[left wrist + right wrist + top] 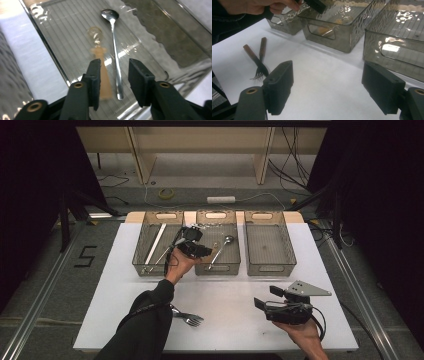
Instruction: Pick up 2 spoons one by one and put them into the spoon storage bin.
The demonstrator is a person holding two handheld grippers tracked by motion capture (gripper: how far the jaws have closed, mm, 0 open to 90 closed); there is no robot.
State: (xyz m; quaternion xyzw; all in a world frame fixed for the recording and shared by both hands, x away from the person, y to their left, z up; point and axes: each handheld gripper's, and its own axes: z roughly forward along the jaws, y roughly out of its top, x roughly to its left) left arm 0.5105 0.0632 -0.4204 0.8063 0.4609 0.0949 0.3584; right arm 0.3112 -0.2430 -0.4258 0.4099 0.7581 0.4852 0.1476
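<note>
Three smoked-plastic bins stand in a row on the white table [125, 285] in the high view; the left gripper [196, 243] hangs over the middle bin [217, 268], where a silver metal spoon [221, 251] lies with its bowl toward the far end. The right gripper [264, 303] rests near the table's front right, well apart from the bins. Two dark-handled forks [189, 318] lie by the left sleeve.

From the left gripper view, the fingers [95, 80] stand parted, grasping nothing; a blurred pale wooden-handled spoon [102, 75] with a clear bowl lies lengthwise in the bin just beside the left finger, parallel to the metal spoon [115, 50], seemingly just released.

From the right gripper view, the fingers [279, 87] gape wide and empty; the forks [258, 62] lie left of them, tines nearest. No readable writing on the bins; a taped "5" marks the floor.
</note>
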